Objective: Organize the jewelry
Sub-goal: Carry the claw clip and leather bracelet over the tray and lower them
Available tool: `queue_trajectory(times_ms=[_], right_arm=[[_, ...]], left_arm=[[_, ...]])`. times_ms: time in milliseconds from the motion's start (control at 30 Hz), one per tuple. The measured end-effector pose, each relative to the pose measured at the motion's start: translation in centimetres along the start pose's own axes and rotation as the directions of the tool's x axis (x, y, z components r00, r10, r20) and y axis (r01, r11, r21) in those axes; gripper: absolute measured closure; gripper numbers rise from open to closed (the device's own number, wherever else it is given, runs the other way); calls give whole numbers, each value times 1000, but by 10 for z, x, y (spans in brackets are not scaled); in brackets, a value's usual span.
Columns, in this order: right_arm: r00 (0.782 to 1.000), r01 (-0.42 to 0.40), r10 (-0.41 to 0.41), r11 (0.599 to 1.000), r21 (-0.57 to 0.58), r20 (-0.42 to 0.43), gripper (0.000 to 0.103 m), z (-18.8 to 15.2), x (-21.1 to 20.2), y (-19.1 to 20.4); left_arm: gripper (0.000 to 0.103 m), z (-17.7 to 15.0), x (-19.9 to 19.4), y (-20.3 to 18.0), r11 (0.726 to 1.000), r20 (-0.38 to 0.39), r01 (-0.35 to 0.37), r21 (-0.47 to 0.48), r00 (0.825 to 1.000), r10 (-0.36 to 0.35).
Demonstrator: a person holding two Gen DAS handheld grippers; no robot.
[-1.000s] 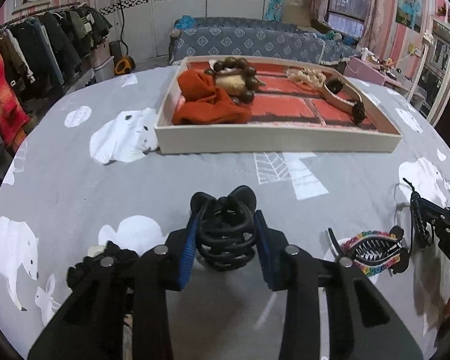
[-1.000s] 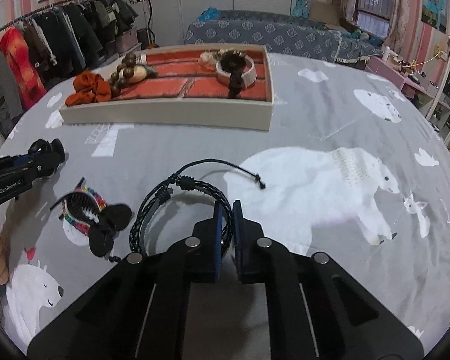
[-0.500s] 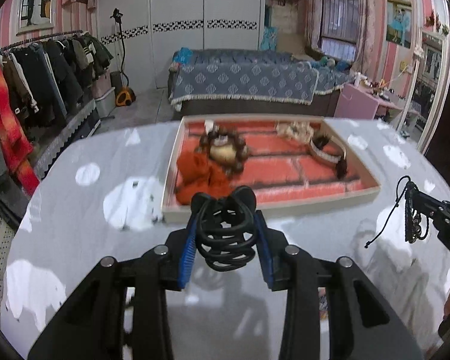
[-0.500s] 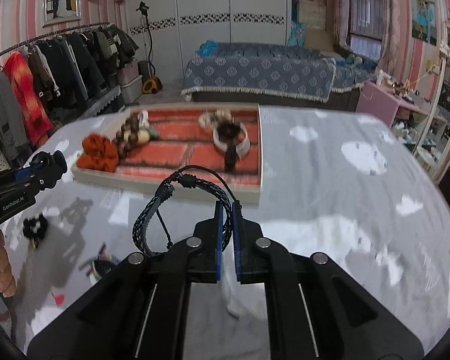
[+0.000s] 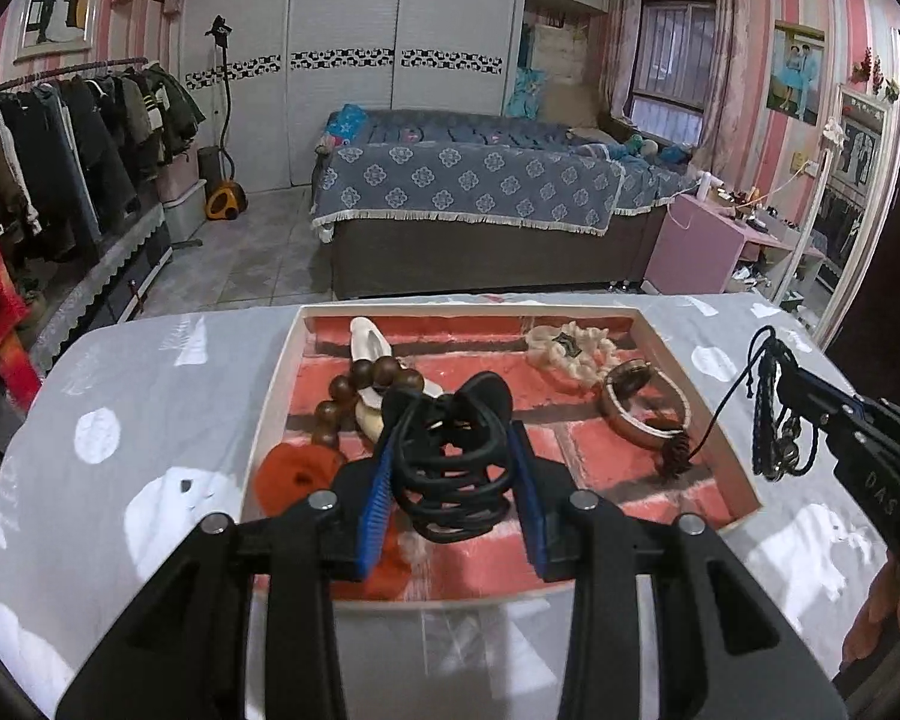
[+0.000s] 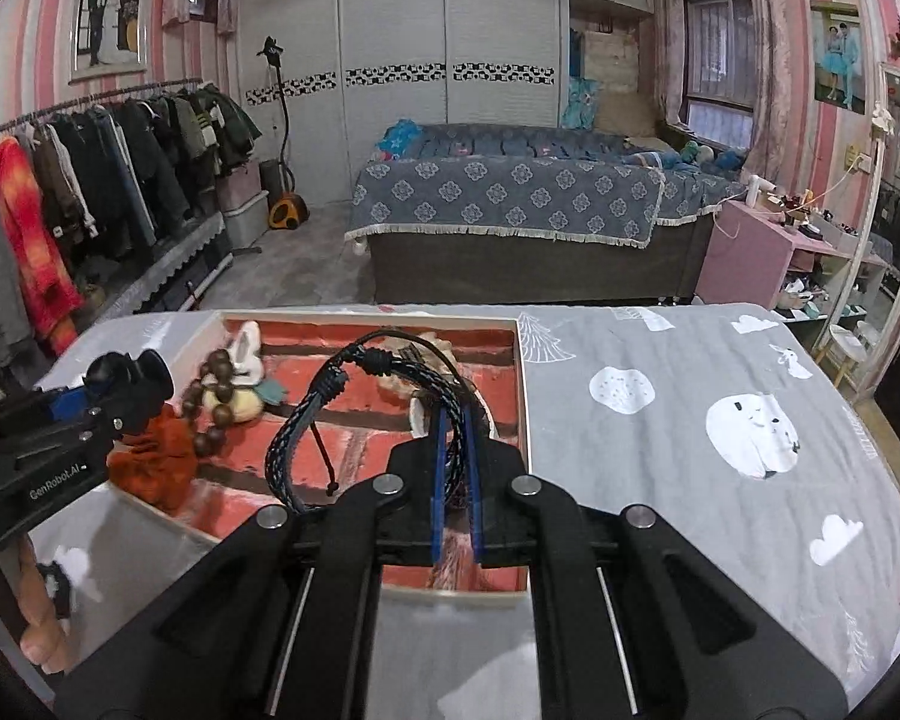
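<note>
Holding a black claw clip in my left tongs and a braided cord bracelet in my right tongs, I have lifted both off the tabletop to lower-centre frame, over the tray; depositing remains.

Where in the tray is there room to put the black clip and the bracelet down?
The tray is bare along its near side: red floor between the orange scrunchie and the cuff bangle. The back left is crowded with the wooden bead bracelet, and the back right holds the cream scrunchie.
</note>
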State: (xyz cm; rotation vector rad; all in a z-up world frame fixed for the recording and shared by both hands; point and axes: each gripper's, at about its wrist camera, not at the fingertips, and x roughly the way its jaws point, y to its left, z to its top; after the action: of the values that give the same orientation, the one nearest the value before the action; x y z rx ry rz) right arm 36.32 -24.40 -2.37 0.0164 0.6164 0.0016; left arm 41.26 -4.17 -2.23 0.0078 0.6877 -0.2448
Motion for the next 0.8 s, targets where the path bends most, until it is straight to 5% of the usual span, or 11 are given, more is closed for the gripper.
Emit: queue_trajectory(times_ms=[233, 800], right_arm=[[999, 12, -13, 1000, -16, -49, 96, -18, 33, -3], [987, 16, -26, 998, -66, -157, 96, -41, 69, 9]], left_arm=[[67, -18, 38, -6, 998, -30, -16, 53, 999, 18], [67, -36, 59, -14, 995, -64, -22, 94, 998, 28]])
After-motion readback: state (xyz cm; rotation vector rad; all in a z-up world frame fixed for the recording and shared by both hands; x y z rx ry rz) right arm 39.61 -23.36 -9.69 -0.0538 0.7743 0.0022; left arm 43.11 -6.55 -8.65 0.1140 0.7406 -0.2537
